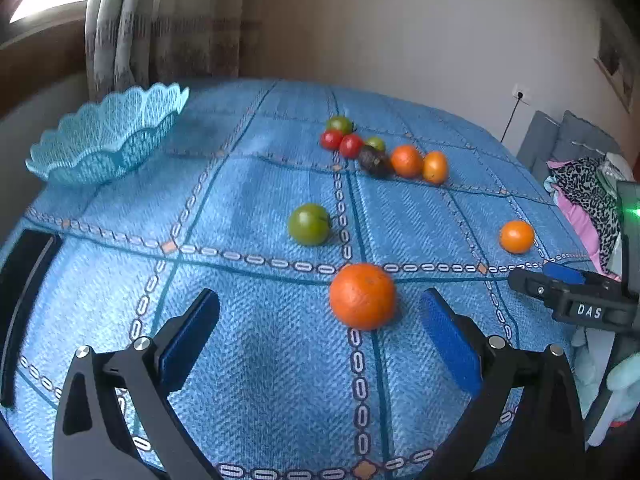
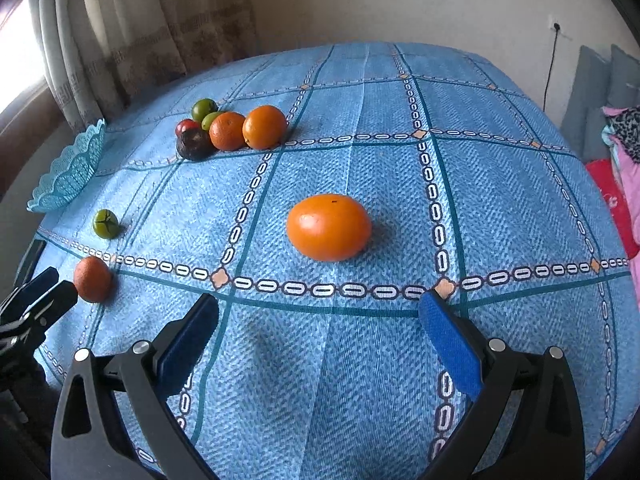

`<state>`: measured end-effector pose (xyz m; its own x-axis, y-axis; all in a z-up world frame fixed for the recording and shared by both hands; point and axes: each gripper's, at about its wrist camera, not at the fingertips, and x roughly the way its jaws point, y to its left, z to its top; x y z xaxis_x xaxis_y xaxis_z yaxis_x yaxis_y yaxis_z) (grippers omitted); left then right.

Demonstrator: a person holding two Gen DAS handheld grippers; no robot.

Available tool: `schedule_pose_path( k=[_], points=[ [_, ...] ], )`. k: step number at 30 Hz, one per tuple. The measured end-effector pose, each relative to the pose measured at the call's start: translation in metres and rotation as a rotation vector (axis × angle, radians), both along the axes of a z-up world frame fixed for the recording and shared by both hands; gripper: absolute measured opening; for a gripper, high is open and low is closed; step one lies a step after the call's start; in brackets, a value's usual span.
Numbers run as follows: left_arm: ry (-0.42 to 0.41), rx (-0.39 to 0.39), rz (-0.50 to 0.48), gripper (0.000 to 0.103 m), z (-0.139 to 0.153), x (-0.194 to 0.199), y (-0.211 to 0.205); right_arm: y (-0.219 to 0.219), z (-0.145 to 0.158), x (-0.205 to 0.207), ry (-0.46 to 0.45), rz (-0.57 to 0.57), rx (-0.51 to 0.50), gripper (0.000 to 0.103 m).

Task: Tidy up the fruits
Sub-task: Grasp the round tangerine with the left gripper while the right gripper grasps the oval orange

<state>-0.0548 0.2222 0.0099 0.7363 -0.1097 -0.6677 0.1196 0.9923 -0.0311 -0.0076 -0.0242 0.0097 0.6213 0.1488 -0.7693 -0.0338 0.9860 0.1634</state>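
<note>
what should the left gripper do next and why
Probably ease the left gripper forward and slightly right, then shut on the orange. It's open, and the orange sits just ahead, nearer its right finger. The basket looks empty, so fruit likely goes there.

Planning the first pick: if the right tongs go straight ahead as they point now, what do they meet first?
Most likely the smooth orange fruit, lying alone on the blue tablecloth ahead of the open right tongs, roughly centred between the fingers. Nothing visible lies in between.

You were working in a home living room. A blue patterned woven tablecloth (image 2: 500, 208) covered the table, beige curtains (image 2: 160, 28) hung behind, and grey sofa cushions (image 1: 560, 140) held heaped clothes (image 1: 588, 192).
</note>
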Motion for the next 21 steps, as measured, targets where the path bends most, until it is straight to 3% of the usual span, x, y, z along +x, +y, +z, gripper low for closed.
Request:
schedule_pose_path(
  k=[13, 19, 21],
  points=[
    [-0.043, 0.091, -0.004, 0.101, 0.012, -0.004, -0.014, -0.013, 0.015, -0.002, -0.067, -0.001, 0.105, 0.098],
    [0.022, 0.053, -0.025, 0.099, 0.004, 0.009, -0.017, -0.021, 0.021, -0.004, -0.099, -0.041, 0.112, 0.098],
    [0.063, 0.031, -0.035, 0.09, 0.001, 0.016, -0.017, -0.021, 0.021, -0.003, -0.102, -0.046, 0.111, 0.098]
  ],
)
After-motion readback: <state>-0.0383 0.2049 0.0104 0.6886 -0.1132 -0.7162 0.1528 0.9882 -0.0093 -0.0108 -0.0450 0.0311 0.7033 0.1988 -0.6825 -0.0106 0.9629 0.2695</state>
